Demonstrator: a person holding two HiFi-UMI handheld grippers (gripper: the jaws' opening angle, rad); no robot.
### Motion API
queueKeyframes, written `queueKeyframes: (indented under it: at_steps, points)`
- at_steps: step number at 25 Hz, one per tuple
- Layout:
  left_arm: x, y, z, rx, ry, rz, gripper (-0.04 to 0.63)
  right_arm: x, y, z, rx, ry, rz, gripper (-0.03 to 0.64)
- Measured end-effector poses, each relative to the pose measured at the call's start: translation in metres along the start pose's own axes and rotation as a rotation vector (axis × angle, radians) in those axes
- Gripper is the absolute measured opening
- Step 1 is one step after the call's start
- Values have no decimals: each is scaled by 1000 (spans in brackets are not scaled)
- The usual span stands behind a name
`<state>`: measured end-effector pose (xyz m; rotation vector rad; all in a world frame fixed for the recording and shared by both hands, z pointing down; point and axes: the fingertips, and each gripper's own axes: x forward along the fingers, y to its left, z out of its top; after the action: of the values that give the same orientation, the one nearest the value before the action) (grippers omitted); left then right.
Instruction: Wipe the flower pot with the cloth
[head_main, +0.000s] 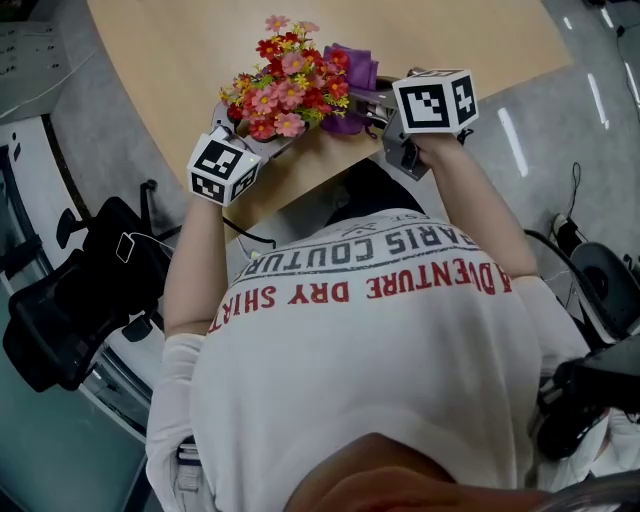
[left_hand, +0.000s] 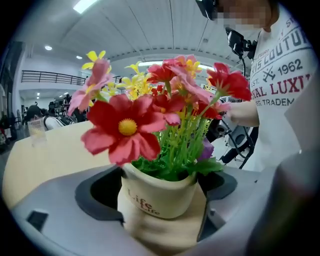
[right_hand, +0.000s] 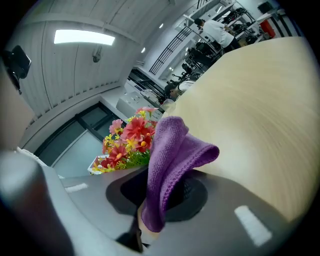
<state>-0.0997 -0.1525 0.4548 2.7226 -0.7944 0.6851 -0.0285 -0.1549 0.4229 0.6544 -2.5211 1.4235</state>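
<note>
The left gripper (left_hand: 161, 201), jaws wide, is clasping the flower pot (left_hand: 156, 192), mouth pointing up-frame; the right gripper (right_hand: 161, 196) is pinching the upstanding cloth (right_hand: 171, 152).

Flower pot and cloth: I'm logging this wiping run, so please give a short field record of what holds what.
Left gripper: shut on the flower pot, jaws wide apart
Flower pot: cream, lettered "Life", filled with red, pink and yellow flowers
Right gripper: shut on the purple cloth
Purple cloth: folded, sticking out of the jaws, beside the flowers
Cloth touching pot: cannot tell
Surface: light wooden table under both grippers
</note>
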Motion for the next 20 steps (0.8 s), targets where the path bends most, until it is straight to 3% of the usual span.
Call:
queueKeyframes:
  at_steps: [6,16,20]
  points:
    - [-5,3,-13,6,8,-8,485,27,-2,-9,-15,58,20,46]
    - [6,7,12,6,-3,-16,485,23,-10,14,3,153,85,48]
    - [5,8,13,4,-7,-21,485,29,-30,12,-43,193,-11,46]
